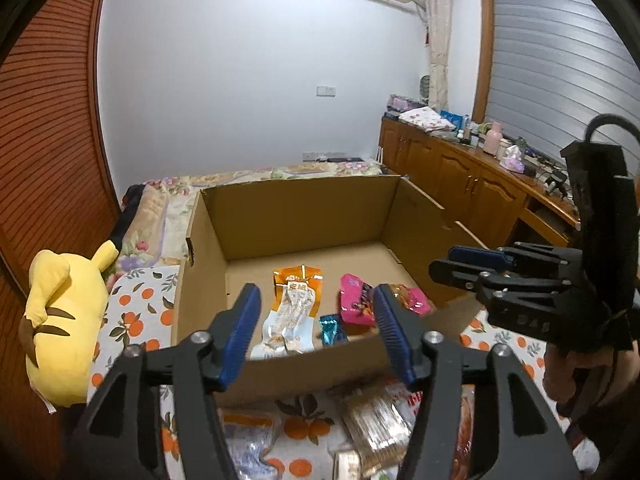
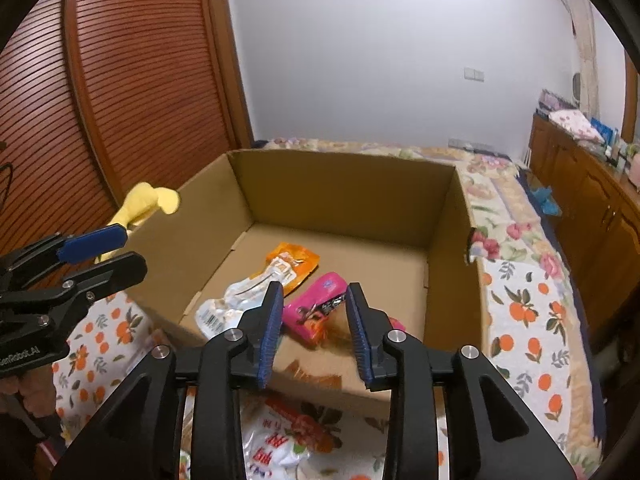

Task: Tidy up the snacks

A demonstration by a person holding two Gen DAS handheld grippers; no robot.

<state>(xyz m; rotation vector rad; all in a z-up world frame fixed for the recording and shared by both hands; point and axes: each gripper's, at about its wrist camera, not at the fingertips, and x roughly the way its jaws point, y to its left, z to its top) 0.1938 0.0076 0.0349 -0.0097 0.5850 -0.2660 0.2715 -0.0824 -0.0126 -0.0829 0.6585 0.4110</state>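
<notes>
An open cardboard box (image 1: 296,216) (image 2: 340,192) sits on the bed. Inside lie an orange-and-white pouch (image 1: 292,312) (image 2: 260,284), a pink packet (image 1: 354,298) (image 2: 316,304) and a small blue-wrapped snack (image 1: 332,330). My left gripper (image 1: 316,332) is open and empty above the box's near wall; it also shows in the right wrist view (image 2: 104,254). My right gripper (image 2: 316,328) is open and empty over the near wall; it shows in the left wrist view (image 1: 468,266). More snack packs (image 1: 376,428) (image 2: 288,436) lie on the bedspread in front of the box.
A yellow plush toy (image 1: 64,320) (image 2: 148,204) lies left of the box. A wooden slatted wardrobe (image 2: 132,88) stands at the left. A wooden cabinet (image 1: 460,184) with clutter on top runs along the right. The bedspread (image 2: 528,320) has an orange-fruit print.
</notes>
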